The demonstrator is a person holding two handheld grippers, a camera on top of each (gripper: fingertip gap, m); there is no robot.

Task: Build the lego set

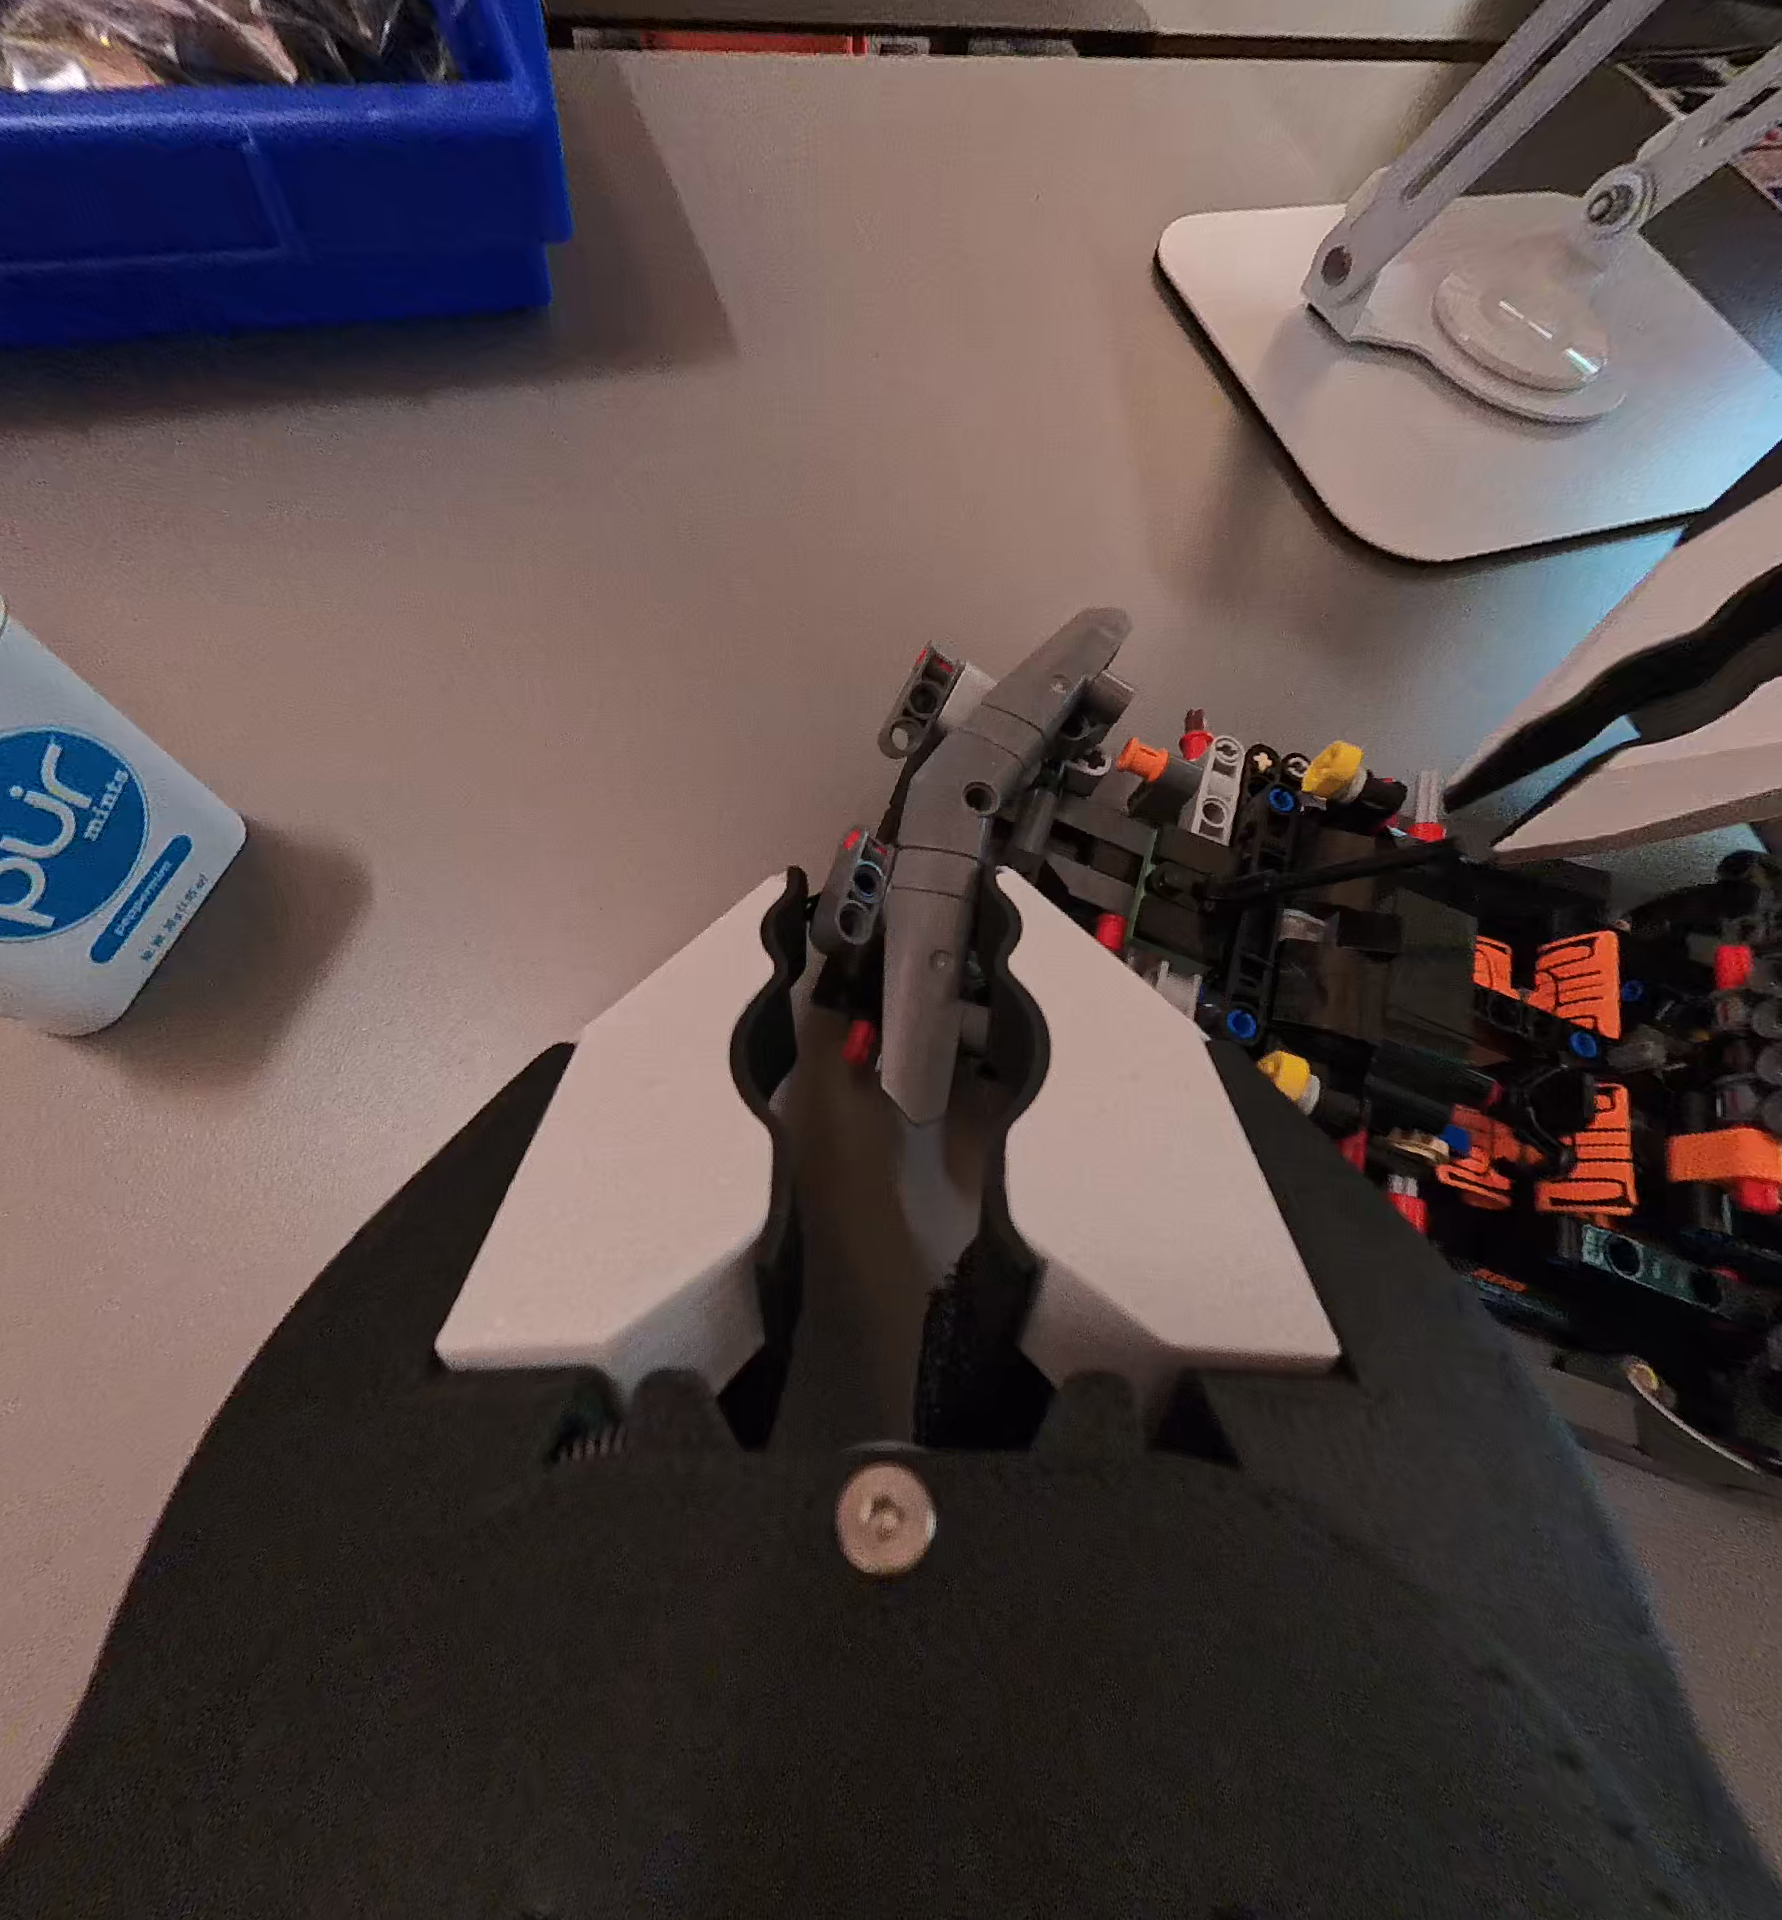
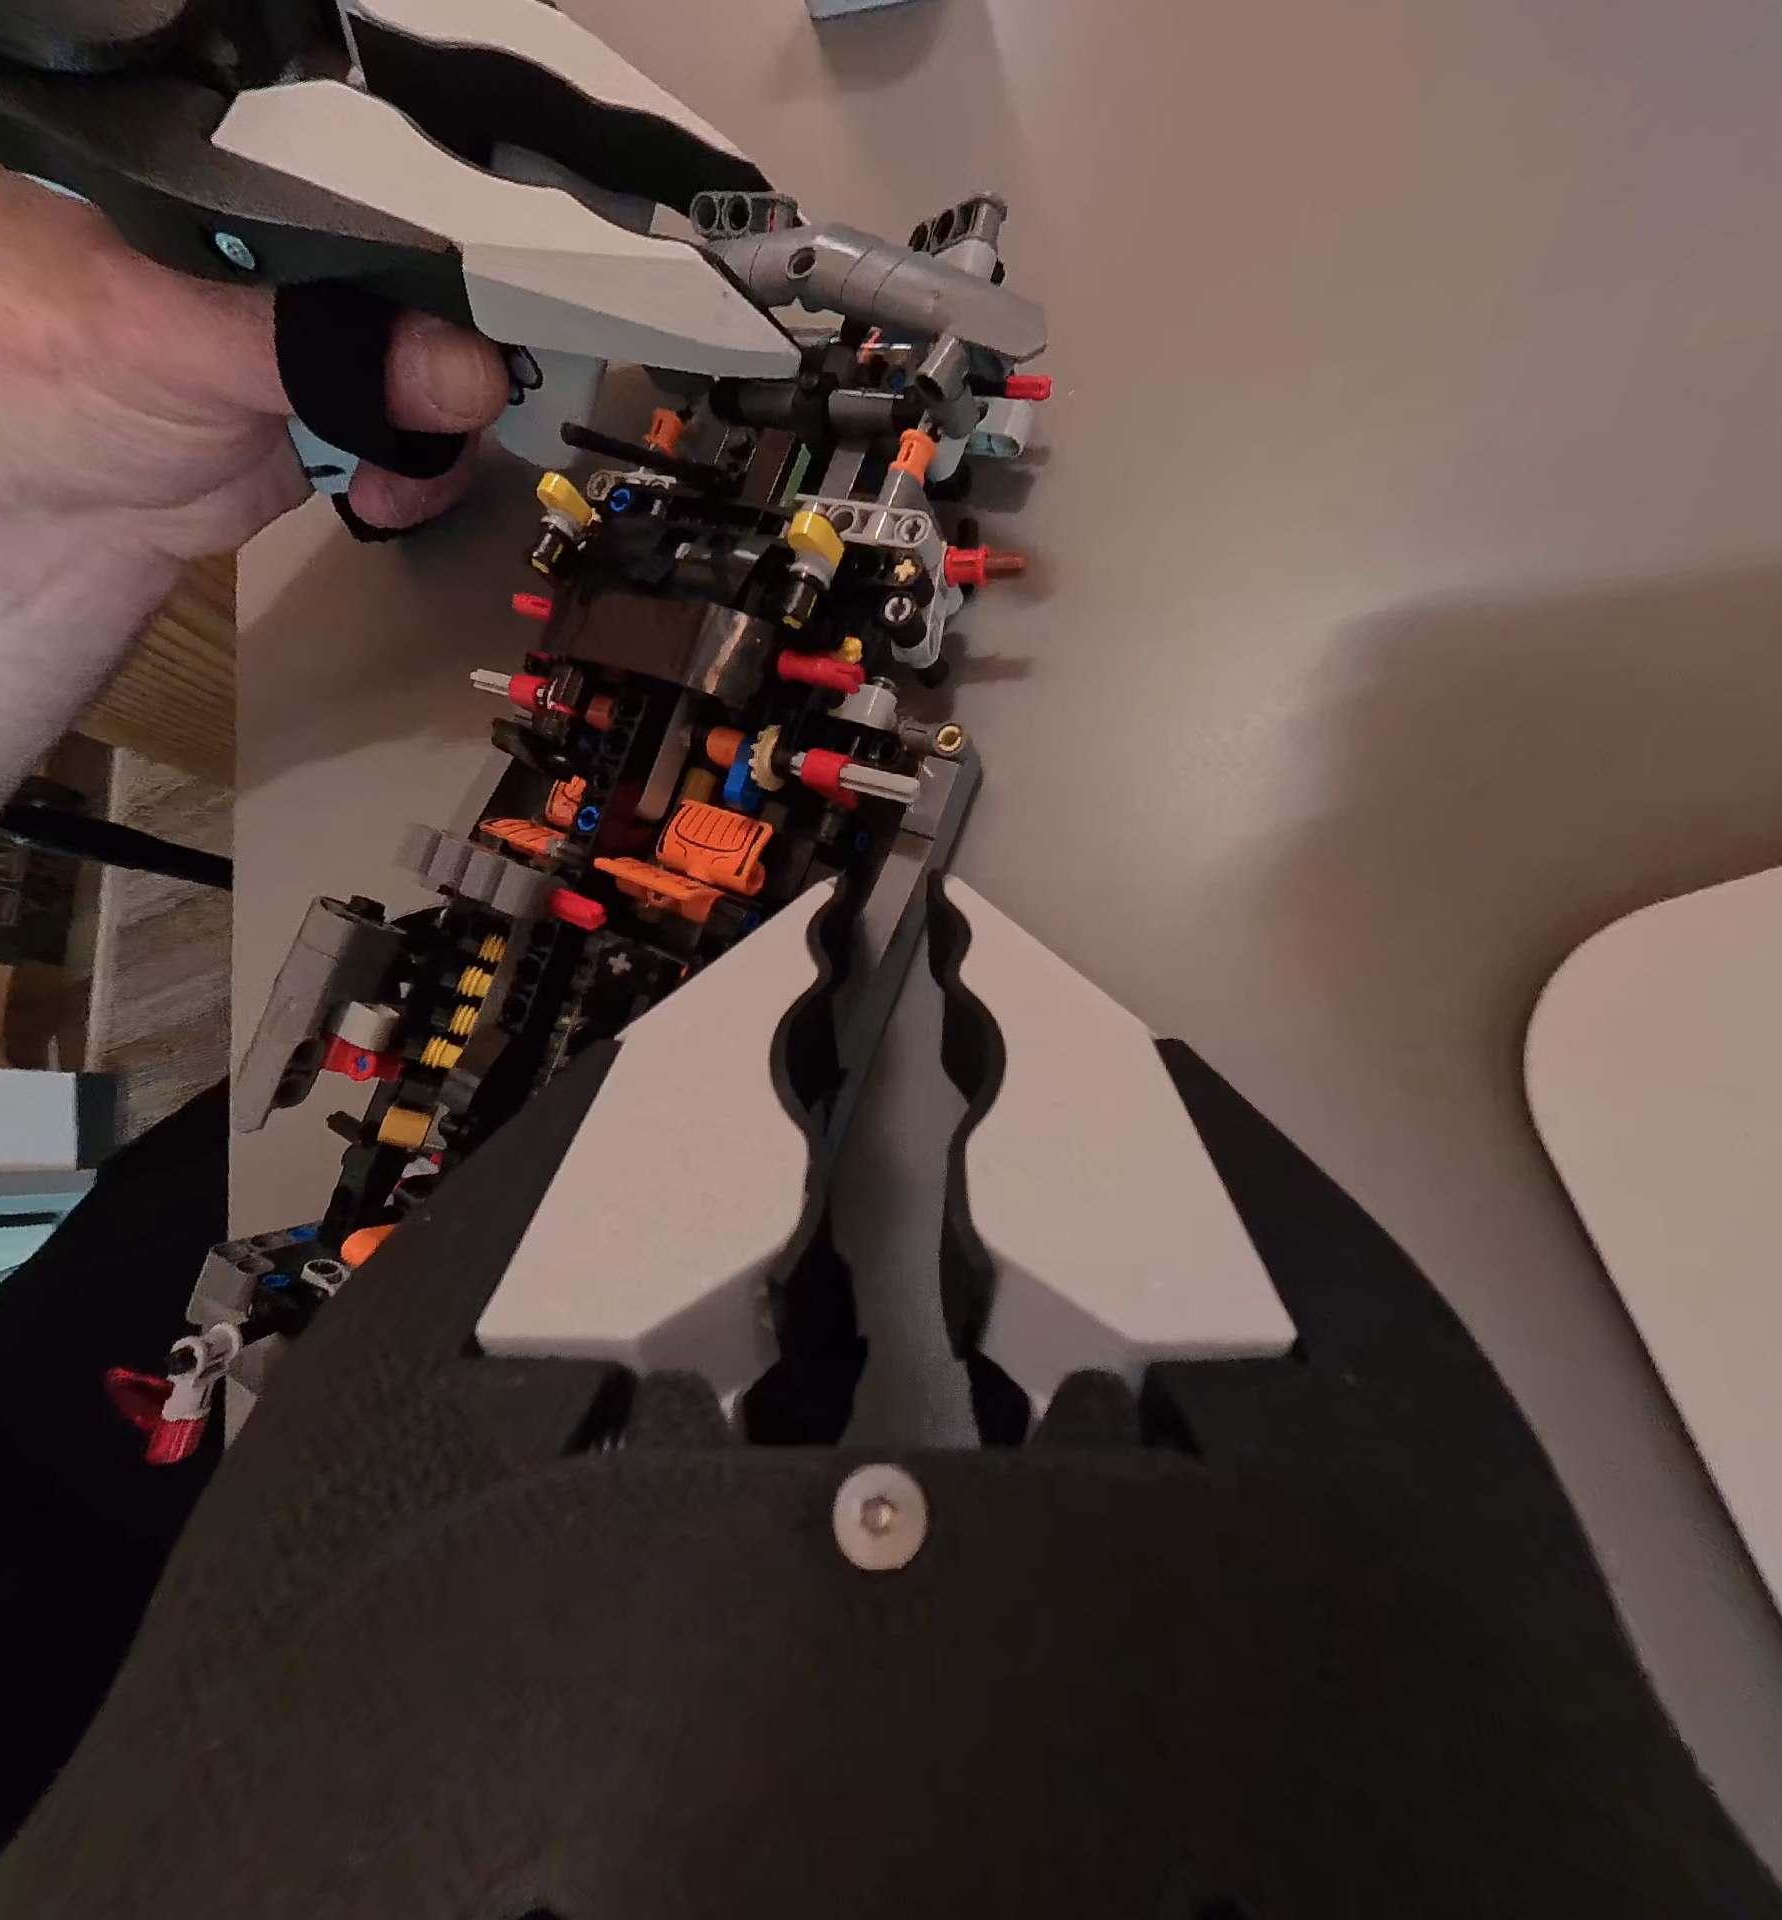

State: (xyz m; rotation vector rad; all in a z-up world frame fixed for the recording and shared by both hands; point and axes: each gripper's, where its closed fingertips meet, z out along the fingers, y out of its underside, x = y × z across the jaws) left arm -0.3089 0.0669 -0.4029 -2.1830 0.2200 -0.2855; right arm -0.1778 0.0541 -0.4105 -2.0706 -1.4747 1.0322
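— Grey curved panels cap the near end of the lego model, which lies on the tan table at centre right of the left wrist view. Does anything grip it?
— Yes. The left gripper is nearly closed, its black wavy pads pinching the grey panel piece at that end of the model.
— And the other one?
— The right gripper is also narrowed to a small gap, clamped on a thin dark grey beam at the model's edge, centre of the right wrist view. In that view the left gripper enters from the upper left, held by a person's hand.
— What surrounds the model?
— A blue bin at upper left of the left wrist view, a white lamp base at upper right, and a light blue tin at the left edge.
— Any writing?
— The tin bears a round blue logo and small print; I leave the wording out. Orange parts on the model carry black line patterns
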